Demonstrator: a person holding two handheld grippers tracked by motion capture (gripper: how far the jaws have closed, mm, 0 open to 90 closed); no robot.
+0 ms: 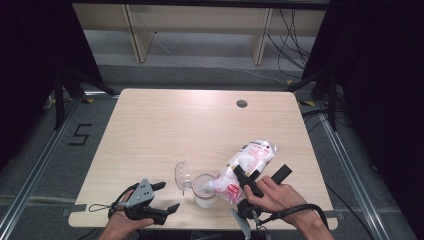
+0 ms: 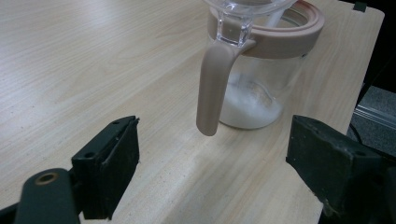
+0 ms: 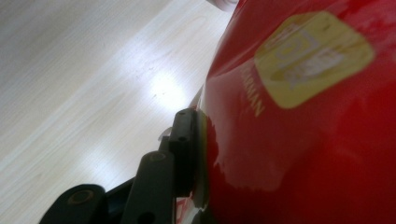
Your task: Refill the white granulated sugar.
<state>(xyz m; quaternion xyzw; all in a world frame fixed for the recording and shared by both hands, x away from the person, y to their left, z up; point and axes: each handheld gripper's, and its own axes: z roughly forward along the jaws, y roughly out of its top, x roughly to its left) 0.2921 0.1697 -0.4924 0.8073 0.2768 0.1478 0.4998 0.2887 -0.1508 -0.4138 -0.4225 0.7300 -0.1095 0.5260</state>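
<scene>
A clear glass jar [image 1: 204,194] with a pinkish rim stands near the table's front edge, its clear lid [image 1: 182,175] swung open to the left. White powder [image 2: 252,108] covers its bottom. A red-and-white bag [image 1: 251,159] of white powder is tilted with its mouth over the jar. My right gripper [image 1: 260,174] is shut on the bag. In the right gripper view one black finger [image 3: 184,144] presses the red bag [image 3: 303,116]. My left gripper [image 1: 166,196] rests open to the left of the jar [image 2: 261,79], nothing between its jaws [image 2: 215,144]. The pinkish clasp [image 2: 211,88] hangs toward it.
The light wood table [image 1: 175,125] has a round cable hole [image 1: 242,103] at the back right. Beyond it are pale furniture legs and cables on the grey floor. Black drapes flank both sides. A "5" is marked on the floor [image 1: 80,134] at the left.
</scene>
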